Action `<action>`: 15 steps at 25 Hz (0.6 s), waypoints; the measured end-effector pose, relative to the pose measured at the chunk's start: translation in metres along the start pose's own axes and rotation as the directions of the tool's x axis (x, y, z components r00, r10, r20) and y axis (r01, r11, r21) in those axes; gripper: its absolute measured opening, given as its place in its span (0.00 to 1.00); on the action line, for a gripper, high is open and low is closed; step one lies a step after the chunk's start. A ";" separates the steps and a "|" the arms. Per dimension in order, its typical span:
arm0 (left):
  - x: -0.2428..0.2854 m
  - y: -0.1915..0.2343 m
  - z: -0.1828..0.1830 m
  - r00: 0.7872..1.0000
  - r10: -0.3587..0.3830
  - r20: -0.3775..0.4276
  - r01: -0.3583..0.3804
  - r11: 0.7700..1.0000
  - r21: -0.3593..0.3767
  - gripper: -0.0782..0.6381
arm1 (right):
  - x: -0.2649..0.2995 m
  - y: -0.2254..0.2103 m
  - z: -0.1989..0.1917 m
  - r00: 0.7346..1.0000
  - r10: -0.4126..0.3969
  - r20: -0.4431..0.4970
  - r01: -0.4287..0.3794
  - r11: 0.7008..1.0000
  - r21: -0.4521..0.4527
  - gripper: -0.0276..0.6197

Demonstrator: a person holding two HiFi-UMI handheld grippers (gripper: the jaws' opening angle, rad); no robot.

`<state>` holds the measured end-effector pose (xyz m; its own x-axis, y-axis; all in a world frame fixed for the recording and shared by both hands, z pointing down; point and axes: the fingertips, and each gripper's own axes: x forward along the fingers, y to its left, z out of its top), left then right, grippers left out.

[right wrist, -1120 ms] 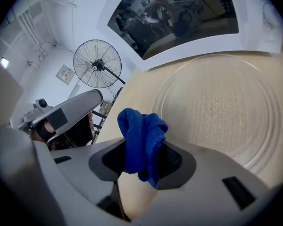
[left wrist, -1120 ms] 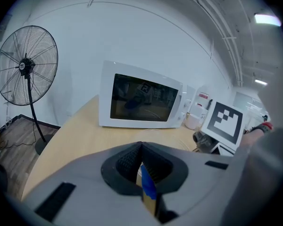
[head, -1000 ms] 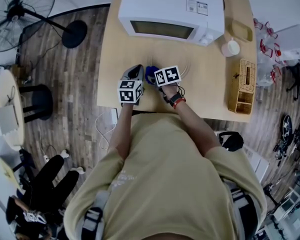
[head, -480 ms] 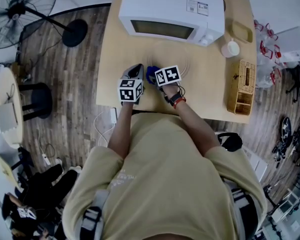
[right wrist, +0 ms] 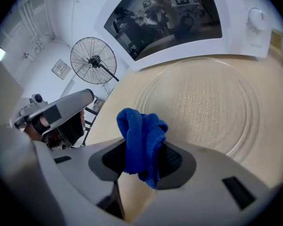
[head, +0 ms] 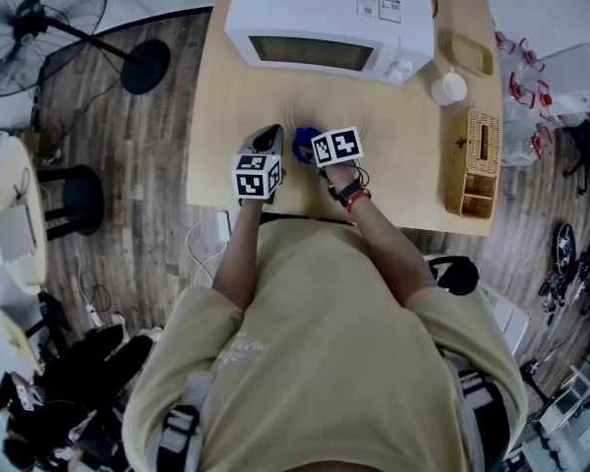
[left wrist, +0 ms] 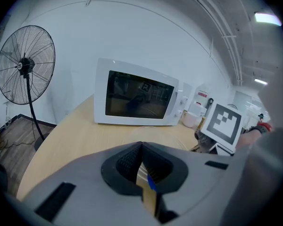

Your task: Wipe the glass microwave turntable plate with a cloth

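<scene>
Two right gripper (right wrist: 144, 160) jaws clamp a bunched blue cloth (right wrist: 139, 134) at the near rim of the clear round glass turntable plate (right wrist: 205, 108). The plate lies between the wooden table (head: 413, 193) near edge and the white microwave (right wrist: 179, 20). The left gripper (left wrist: 141, 147) jaws meet, empty. Wiping looks unfinished.

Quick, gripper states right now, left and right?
Left gripper: closed, nothing held.
Right gripper: closed on the blue cloth.

You work in what looks like a lab or workroom: a microwave (head: 329, 23) on a lone table (head: 226, 116), a pedestal fan (head: 39, 28), loose cables (head: 205, 264) on plank floor (head: 138, 195), strip lights (left wrist: 267, 17) overhead.
</scene>
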<state>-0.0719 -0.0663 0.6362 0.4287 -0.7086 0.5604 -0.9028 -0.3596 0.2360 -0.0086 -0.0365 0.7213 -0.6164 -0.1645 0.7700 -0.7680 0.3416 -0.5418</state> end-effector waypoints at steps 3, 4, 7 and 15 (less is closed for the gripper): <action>0.002 -0.009 0.000 1.000 -0.012 -0.001 0.012 1.000 0.008 0.13 | -0.006 -0.006 -0.004 1.000 -0.007 0.008 0.007 1.000 0.012 0.31; 0.003 -0.012 0.000 1.000 -0.017 0.000 0.017 1.000 0.012 0.13 | -0.008 -0.008 -0.005 1.000 -0.010 0.011 0.010 1.000 0.017 0.31; 0.003 -0.021 0.000 1.000 -0.028 0.000 0.028 0.999 0.020 0.13 | -0.015 -0.014 -0.008 1.000 -0.017 0.024 0.016 0.999 0.029 0.31; 0.007 -0.043 -0.003 0.999 -0.050 -0.001 0.050 0.998 0.036 0.13 | -0.036 -0.039 -0.017 0.997 -0.054 0.058 0.050 0.997 0.060 0.31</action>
<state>-0.0301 -0.0539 0.6324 0.4732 -0.6893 0.5485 -0.8784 -0.4163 0.2346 0.0468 -0.0284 0.7203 -0.5833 -0.2361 0.7772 -0.8071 0.2767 -0.5216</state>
